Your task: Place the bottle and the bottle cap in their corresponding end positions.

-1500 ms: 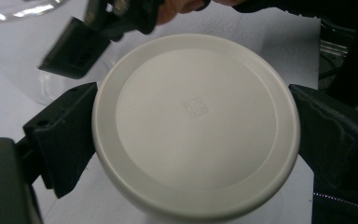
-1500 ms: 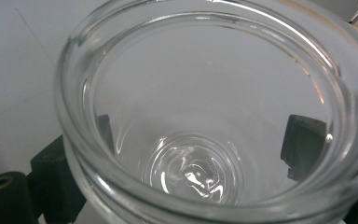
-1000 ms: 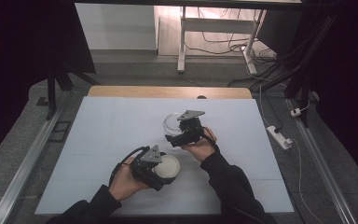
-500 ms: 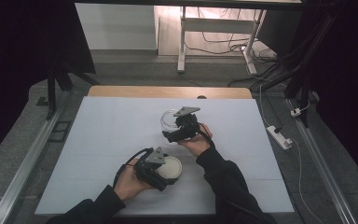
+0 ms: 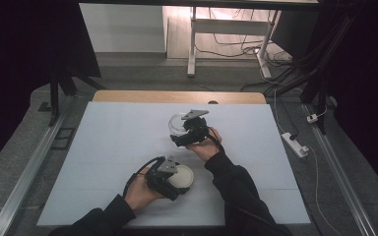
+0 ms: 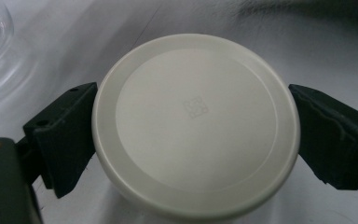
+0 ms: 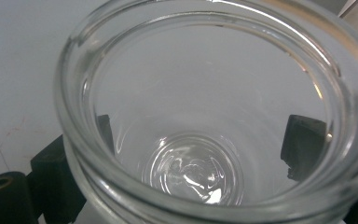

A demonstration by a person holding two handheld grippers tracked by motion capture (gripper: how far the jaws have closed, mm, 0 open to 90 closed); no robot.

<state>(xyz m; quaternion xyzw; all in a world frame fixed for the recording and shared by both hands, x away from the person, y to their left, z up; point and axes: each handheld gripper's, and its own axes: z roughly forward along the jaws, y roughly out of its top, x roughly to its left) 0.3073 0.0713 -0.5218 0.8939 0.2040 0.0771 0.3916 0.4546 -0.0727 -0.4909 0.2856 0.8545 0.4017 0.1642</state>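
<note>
Hands and tools sit close together near the middle of the pale grey table top [image 5: 103, 147]. The left gripper [image 5: 170, 174] has its 2 black jaws pressed against opposite edges of a round, flat, cream-white plastic lid [image 6: 196, 123], which fills the space between them; seen from above, the lid [image 5: 181, 178] lies just right of that gripper's body. The right gripper [image 5: 191, 129], ahead of and to the right of the left one, clamps a clear, round glass jar [image 7: 214, 116], its jaws showing through the glass on both sides of the wall; the jar's open mouth faces that gripper's camera. From above, the jar [image 5: 177, 124] sits at the gripper's far-left side.

Compared with 1 second ago, the right gripper and jar have shifted slightly farther from the person, while the left gripper and lid have stayed almost in place.
</note>
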